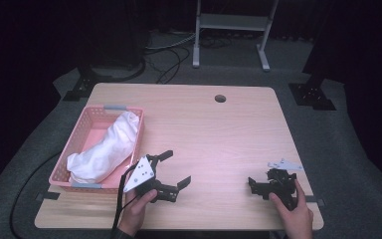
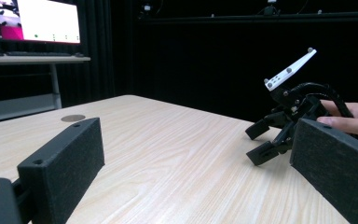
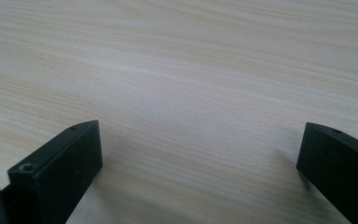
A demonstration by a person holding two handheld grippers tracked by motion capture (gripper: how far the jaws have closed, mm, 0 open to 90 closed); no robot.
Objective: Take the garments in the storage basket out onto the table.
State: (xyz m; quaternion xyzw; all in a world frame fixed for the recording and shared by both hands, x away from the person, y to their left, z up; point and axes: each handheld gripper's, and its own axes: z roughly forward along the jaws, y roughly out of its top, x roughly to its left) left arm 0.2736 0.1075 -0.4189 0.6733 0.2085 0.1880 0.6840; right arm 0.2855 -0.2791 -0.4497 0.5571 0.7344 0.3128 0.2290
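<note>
Being held low over the near left part of the bench (image 1: 219, 134), the left hand-held gripper (image 1: 175, 169) is being kept with its jaws spread wide apart, nothing lying between them. It is being gripped by the left hand (image 1: 138, 205), and its jaws are being pointed to the right, across the bare wood. Just to its left, a pink basket (image 1: 75, 139) is being carried by the bench near the left edge, and a white cloth (image 1: 107, 148) is being held inside it, lying lengthwise from the near end to the far end and spilling slightly over the right rim. The basket and the left hand-held gripper are being kept just beside each other, though contact between them cannot be told.

At the near right, the right hand-held gripper (image 1: 254, 185) is being held by the right hand (image 1: 294, 211), its jaws also standing well apart over bare wood and being pointed leftward. In the left gripper view, the right hand-held gripper (image 2: 258, 142) is being shown low above the wood.
</note>
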